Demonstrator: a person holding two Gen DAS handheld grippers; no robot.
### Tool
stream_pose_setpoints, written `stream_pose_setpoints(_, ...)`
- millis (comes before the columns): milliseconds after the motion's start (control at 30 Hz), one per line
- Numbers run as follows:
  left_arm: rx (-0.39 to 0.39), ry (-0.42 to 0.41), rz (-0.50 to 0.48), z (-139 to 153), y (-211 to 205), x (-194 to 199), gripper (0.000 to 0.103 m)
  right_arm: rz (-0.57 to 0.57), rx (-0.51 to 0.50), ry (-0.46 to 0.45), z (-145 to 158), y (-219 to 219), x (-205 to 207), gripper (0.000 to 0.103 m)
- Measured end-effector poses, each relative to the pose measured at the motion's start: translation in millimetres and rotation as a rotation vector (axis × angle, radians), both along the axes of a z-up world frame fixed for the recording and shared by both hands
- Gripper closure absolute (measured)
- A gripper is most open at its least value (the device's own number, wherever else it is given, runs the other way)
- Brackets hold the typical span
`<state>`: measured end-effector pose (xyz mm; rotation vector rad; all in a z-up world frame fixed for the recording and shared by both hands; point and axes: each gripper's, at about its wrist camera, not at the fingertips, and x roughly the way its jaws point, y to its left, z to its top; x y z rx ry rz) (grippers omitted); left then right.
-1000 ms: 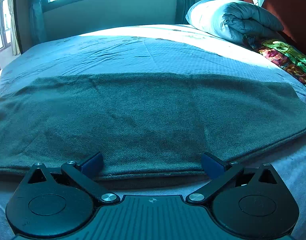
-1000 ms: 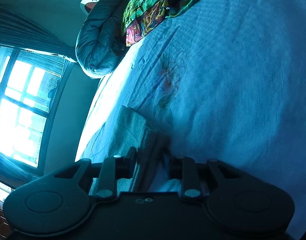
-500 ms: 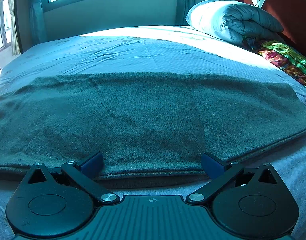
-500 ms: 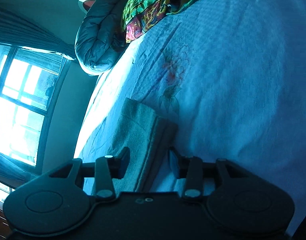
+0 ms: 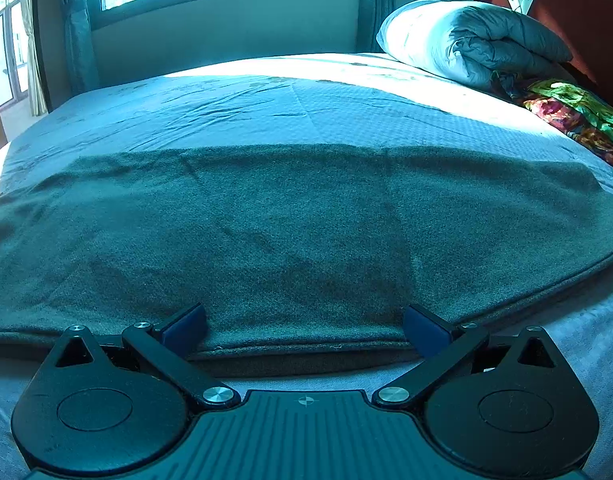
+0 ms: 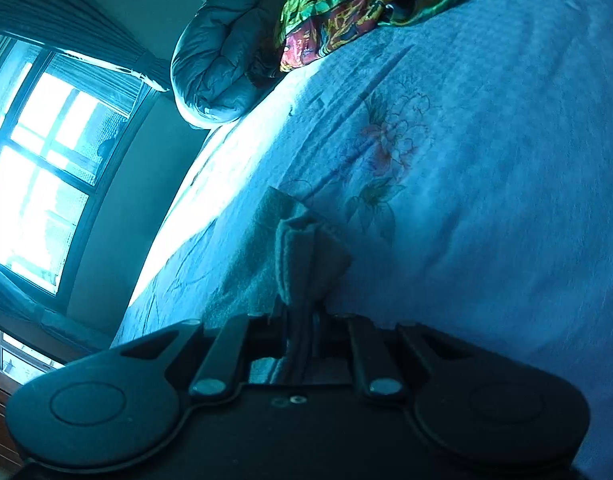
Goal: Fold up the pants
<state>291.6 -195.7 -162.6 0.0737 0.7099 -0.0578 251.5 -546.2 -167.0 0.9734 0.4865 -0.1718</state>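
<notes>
At the pants (image 5: 298, 240) hem, the left gripper (image 5: 305, 330) is held wide apart, nothing clamped. The right gripper (image 6: 300, 332) is clamped on a bunched corner, seen only in its view.

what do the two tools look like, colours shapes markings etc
Both are matte black plastic. The left tool has two rounded lobes with embossed circles, triangular cutouts, silver pivot screws, angled link arms, dark blue finger pads, and a ribbed centre plate with a small crosshair mark. The right tool has the same lobes and silver screws. No cables or sleeves show.
</notes>
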Motion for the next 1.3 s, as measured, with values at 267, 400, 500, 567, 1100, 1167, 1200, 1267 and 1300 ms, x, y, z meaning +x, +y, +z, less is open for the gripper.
stream_pose_setpoints(267, -0.077, -0.047, 0.024, 25, 59, -17, 0.000, 0.191, -0.278, -0.109, 86, 79, 16, 0.101)
stream_pose_setpoints(400, -0.070, -0.071, 0.107, 34, 150, -38, 0.000, 0.362, -0.423, -0.184, 117, 173, 29, 0.101)
stream_pose_setpoints(500, -0.059, -0.115, 0.189, 44, 217, -59, 0.000, 0.495, -0.486, -0.221, 119, 253, 39, 0.101)
stream_pose_setpoints(567, -0.052, -0.165, 0.249, 50, 259, -75, 0.000, 0.590, -0.499, -0.229, 107, 312, 45, 0.098)
stream_pose_setpoints(1100, -0.130, -0.137, 0.243, 37, 270, -37, 0.000, 0.513, -0.412, -0.126, 61, 297, 30, 0.077)
stream_pose_setpoints(1167, -0.121, -0.139, 0.224, 41, 251, -22, 0.000, 0.487, -0.381, -0.055, 49, 278, 37, 0.076)
stream_pose_setpoints(1200, -0.110, -0.133, 0.222, 40, 242, -15, 0.000, 0.501, -0.375, 0.046, 34, 273, 46, 0.075)
stream_pose_setpoints(1267, 0.000, 0.001, 0.188, 20, 225, 7, 0.000, 0.562, -0.320, 0.113, 13, 264, 55, 0.080)
stream_pose_setpoints(1300, -0.031, 0.013, 0.175, 14, 225, 7, 0.000, 0.559, -0.315, 0.098, 17, 260, 55, 0.080)
